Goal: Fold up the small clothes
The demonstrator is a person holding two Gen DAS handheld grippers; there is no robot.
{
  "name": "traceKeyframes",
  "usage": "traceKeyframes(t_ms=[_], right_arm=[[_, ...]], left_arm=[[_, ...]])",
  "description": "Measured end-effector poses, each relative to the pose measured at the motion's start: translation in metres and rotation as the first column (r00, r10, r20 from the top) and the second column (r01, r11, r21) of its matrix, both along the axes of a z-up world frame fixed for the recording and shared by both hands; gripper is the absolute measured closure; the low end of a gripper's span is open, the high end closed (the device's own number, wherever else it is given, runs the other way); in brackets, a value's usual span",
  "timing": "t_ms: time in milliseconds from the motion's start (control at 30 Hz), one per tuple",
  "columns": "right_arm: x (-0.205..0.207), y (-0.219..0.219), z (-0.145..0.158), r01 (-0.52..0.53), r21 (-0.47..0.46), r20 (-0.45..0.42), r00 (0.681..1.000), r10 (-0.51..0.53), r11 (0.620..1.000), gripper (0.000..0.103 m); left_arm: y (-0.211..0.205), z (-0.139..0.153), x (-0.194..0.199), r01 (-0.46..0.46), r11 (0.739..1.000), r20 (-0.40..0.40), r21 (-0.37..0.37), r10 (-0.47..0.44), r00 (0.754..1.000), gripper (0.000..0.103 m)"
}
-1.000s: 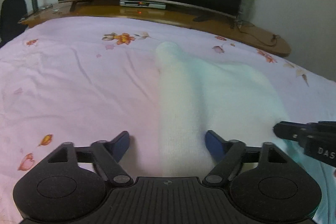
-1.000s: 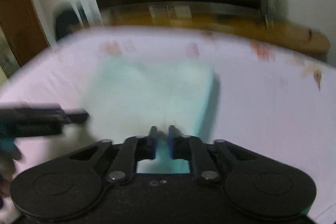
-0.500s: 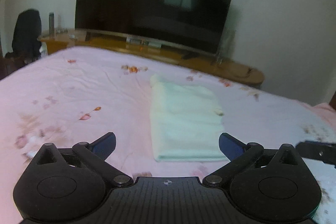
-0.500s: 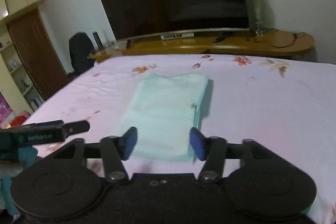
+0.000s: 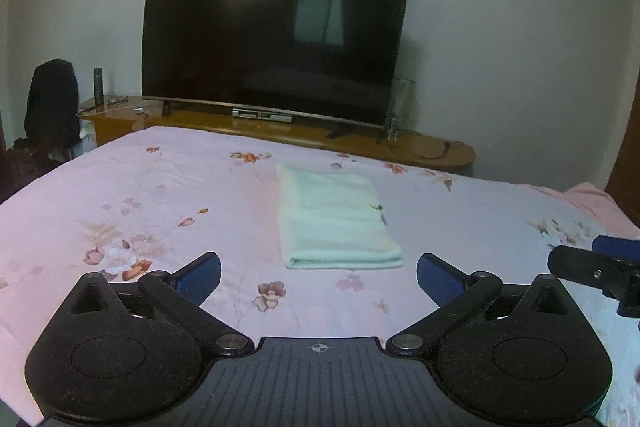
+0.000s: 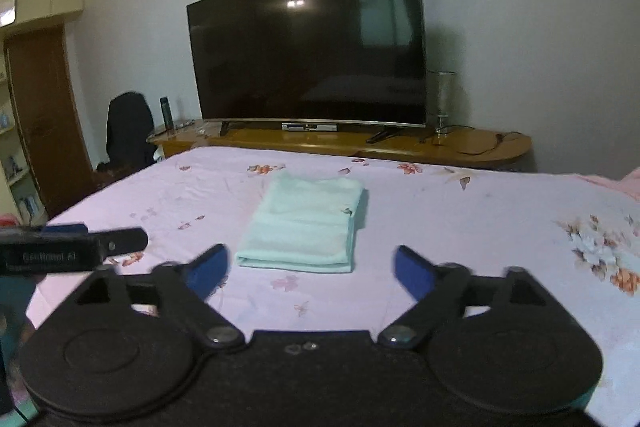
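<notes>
Folded and left alone: pale green cloth (image 5: pixel 338 217) lying as a neat rectangle on the pink flowered bed (image 5: pixel 132 195), thick doubled edge toward the cameras, clear of both tools. Left claw (image 5: pixel 319 273) spread wide with nothing between its blue pads. Right claw (image 6: pixel 310 267) likewise released, jaws just opened from a near-closed pinch on the cloth's near edge a second ago; only bedsheet between them now. Both pulled back and lifted away from the cloth, which a second ago filled the lower half of each view and now sits small in the middle of the bed. By the look of it, fold finished on this piece and hands retreating, perhaps for the next garment.

Seen only from the right wrist: brown door (image 6: pixel 44 123), shelves at the far left, and the left claw's side poking in. Seen only from the left wrist: the right claw's tip at the right edge, over a rumpled pink corner of the bedding. Shared by both: dark television (image 5: pixel 276 39) on a long wooden stand (image 5: pixel 420 147).
</notes>
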State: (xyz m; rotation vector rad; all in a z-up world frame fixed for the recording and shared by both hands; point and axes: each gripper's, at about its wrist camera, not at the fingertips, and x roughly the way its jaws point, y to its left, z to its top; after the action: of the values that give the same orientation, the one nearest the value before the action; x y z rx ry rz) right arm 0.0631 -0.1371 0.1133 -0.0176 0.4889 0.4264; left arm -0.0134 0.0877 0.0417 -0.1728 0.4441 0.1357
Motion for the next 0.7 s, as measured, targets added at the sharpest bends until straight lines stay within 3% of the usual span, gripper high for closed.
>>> traceKeyframes(t_ms=[133, 700], right_arm=[[-0.006, 0.002, 0.001, 0.033, -0.034, 0.013, 0.999, -0.032, 0.999, 0.0], [-0.014, -0.004, 0.001, 0.064, 0.001, -0.008, 0.998, -0.064, 0.998, 0.0]], left_arm=[[-0.004, 0.003, -0.006, 0.013, 1.0, 0.006, 0.015, -0.013, 1.0, 0.0], [-0.02, 0.008, -0.014, 0.044, 0.999, 0.022, 0.027, -0.045, 0.999, 0.0]])
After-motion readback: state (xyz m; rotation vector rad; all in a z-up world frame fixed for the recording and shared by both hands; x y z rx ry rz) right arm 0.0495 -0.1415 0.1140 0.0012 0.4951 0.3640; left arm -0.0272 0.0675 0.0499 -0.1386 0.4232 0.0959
